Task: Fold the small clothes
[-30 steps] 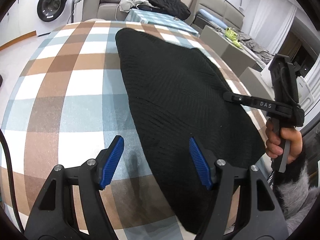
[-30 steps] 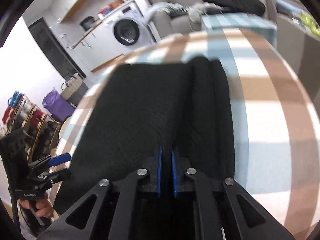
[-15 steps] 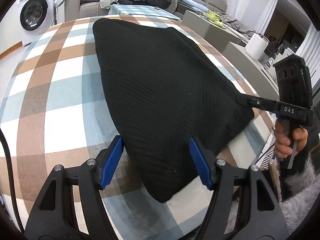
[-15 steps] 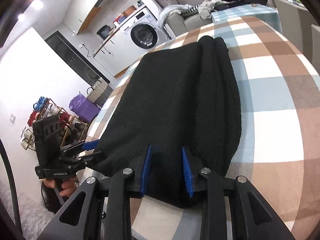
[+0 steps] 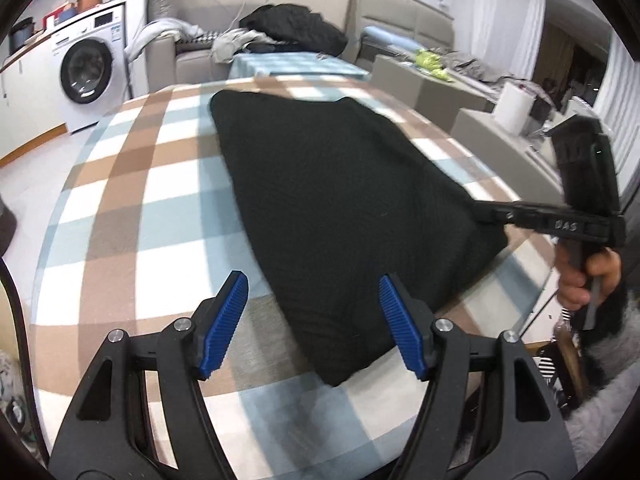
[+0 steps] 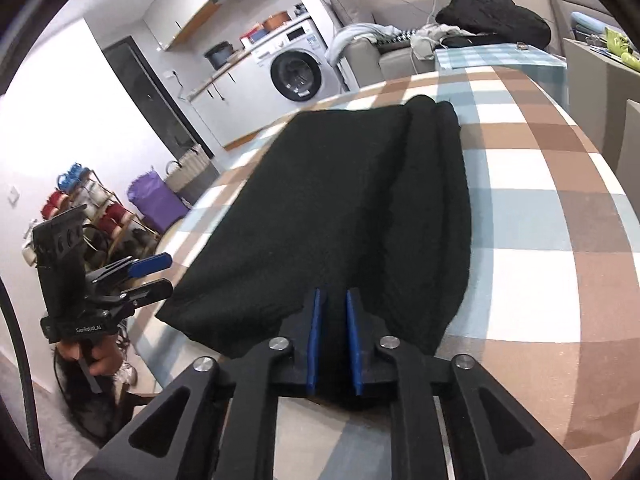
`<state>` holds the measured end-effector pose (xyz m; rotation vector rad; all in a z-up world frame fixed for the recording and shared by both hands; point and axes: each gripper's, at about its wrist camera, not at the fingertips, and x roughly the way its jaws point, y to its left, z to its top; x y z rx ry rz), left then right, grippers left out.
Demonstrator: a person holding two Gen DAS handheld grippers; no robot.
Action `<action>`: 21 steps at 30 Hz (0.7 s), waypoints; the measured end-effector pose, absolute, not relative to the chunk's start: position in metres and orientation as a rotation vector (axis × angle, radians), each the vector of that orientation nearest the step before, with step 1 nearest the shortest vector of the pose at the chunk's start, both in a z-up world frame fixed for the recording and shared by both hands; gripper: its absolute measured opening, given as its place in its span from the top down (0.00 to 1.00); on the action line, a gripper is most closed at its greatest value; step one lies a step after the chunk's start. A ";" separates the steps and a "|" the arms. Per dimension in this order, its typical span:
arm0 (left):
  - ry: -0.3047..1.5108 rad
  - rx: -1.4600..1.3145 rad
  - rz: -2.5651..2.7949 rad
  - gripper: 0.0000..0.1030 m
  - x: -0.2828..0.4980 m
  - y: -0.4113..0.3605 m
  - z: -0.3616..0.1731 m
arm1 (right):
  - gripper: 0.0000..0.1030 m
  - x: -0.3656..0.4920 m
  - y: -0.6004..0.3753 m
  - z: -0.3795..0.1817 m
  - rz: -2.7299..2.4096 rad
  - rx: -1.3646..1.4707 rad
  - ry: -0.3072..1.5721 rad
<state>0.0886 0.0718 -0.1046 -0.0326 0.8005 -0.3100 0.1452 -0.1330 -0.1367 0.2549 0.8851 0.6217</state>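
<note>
A black knit garment lies flat on the checked tablecloth, its long side folded inward. My left gripper is open and hovers over the garment's near left corner, with nothing pinched; from the right wrist view it sits just off that corner. My right gripper is at the near hem, its jaws closing with the black cloth between the blue pads. In the left wrist view its tip meets the garment's right corner, which is drawn to a point.
The table's near edge runs just under both grippers. Beyond the far edge stand a sofa with heaped clothes and a washing machine. Low grey tables with a paper roll line the right side. A purple bag sits on the floor.
Both grippers drew back to the garment's near edge. The right jaws, shut at first, opened and have narrowed again on the hem. The left jaws stayed open.
</note>
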 end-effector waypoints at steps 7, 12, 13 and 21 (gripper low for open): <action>0.827 -0.035 -0.388 0.36 0.090 0.054 -0.124 | 0.68 0.133 -0.128 -0.137 0.679 0.244 0.864; 0.840 -0.042 -0.393 0.36 0.090 0.055 -0.135 | 0.66 0.126 -0.128 -0.143 0.691 0.221 0.842; 0.840 -0.039 -0.394 0.35 0.090 0.055 -0.135 | 0.66 0.126 -0.126 -0.143 0.686 0.208 0.840; 0.844 0.011 -0.379 0.34 0.089 0.051 -0.139 | 0.95 0.117 -0.119 -0.125 0.688 0.108 0.728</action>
